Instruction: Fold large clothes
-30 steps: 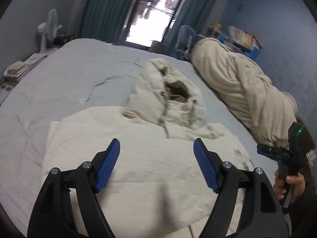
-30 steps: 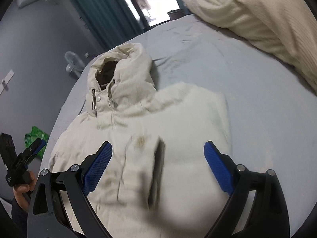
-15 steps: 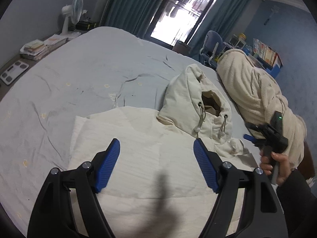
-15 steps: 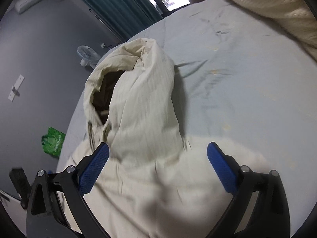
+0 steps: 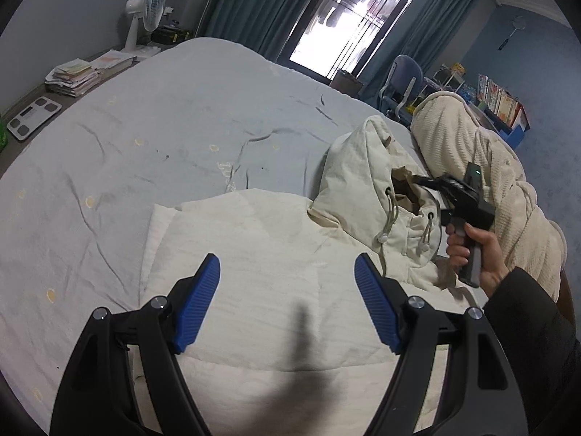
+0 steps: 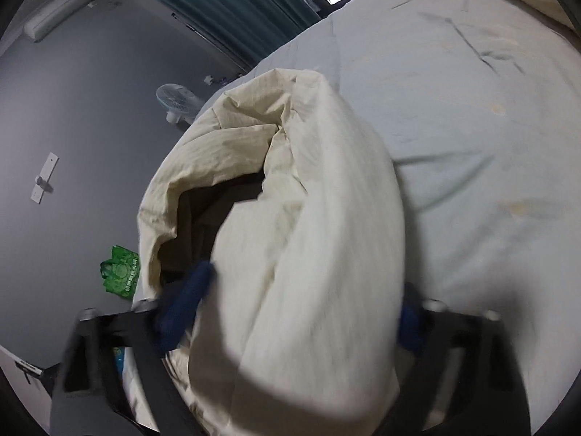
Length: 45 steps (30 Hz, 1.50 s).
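A cream hooded jacket (image 5: 261, 254) lies on the grey-blue bed (image 5: 145, 138), its body folded into a block, its hood (image 5: 366, 178) standing up at the far right. My left gripper (image 5: 287, 283) is open and empty, hovering above the folded body. My right gripper (image 6: 301, 301) is open, its jaws wide on either side of the hood (image 6: 312, 218), one blue finger (image 6: 189, 290) at the hood's dark opening. In the left wrist view the right gripper (image 5: 435, 185) reaches into the hood opening, held by a hand.
A cream ribbed blanket bundle (image 5: 483, 167) lies along the bed's right side. A fan (image 5: 145, 3), stacked papers (image 5: 72, 76) and a scale (image 5: 32, 116) stand left of the bed. A chair (image 5: 399, 83) and bookshelf (image 5: 501, 101) stand at the back right. A green bag (image 6: 120, 272) lies on the floor.
My right gripper has moved forward onto the hood, which now fills the space between its open jaws. My left gripper has drifted slightly back and left over the folded body.
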Motion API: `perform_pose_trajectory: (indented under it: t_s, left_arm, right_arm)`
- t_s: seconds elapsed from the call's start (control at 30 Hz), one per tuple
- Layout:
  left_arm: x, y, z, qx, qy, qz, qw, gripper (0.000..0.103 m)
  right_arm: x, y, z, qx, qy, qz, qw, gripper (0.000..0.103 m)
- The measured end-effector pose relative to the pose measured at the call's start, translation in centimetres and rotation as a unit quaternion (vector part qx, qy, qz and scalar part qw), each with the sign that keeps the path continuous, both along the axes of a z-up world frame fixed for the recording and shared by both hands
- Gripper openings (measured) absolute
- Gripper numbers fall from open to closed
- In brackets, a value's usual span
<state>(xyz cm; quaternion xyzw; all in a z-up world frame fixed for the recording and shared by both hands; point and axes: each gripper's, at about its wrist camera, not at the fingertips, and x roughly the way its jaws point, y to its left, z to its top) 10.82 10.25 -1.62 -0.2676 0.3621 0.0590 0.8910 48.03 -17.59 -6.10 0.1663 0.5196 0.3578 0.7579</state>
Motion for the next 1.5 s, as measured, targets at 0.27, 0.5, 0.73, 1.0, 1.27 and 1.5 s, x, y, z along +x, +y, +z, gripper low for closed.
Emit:
perform_pose_trajectory:
  t_s: [0.27,0.5,0.73,1.0,1.27,1.5]
  left_arm:
    - [0.2,-0.8,0.8,0.000,-0.012,-0.006,0.9999,0.072]
    - [-0.7,-1.3,2.7,-0.005,-0.041,-0.015,0.9990,0.072]
    - [-1.7,-2.0,5.3,0.003,-0.081,-0.031,0.9962,0.072]
    - [-2.9,-4.4,8.8,0.018,-0.145,-0.087,0.9855,0.072]
    - [-2.4,-10.2,10.5,0.100,-0.172,-0.156,0.9674,0.073]
    - [-2.3,-12.2,12.1,0.156,-0.209,-0.139,0.9553,0.066]
  right_arm:
    - [-5.5,0.0,5.4,-0.040,-0.104,0.024,0.994,0.015]
    - [-15.9,-0.2,10.0,-0.074,-0.208,0.047,0.974,0.014]
    - [-25.5,-1.0,10.9,-0.096,-0.281,0.050,0.954,0.014]
    - [-33.1,-2.4,9.1,-0.122,-0.324,0.061,0.936,0.016]
    - [-36.3,-3.5,7.2,-0.151,-0.360,0.066,0.918,0.017]
    - [-38.3,-3.5,6.7,-0.182,-0.396,0.066,0.897,0.020]
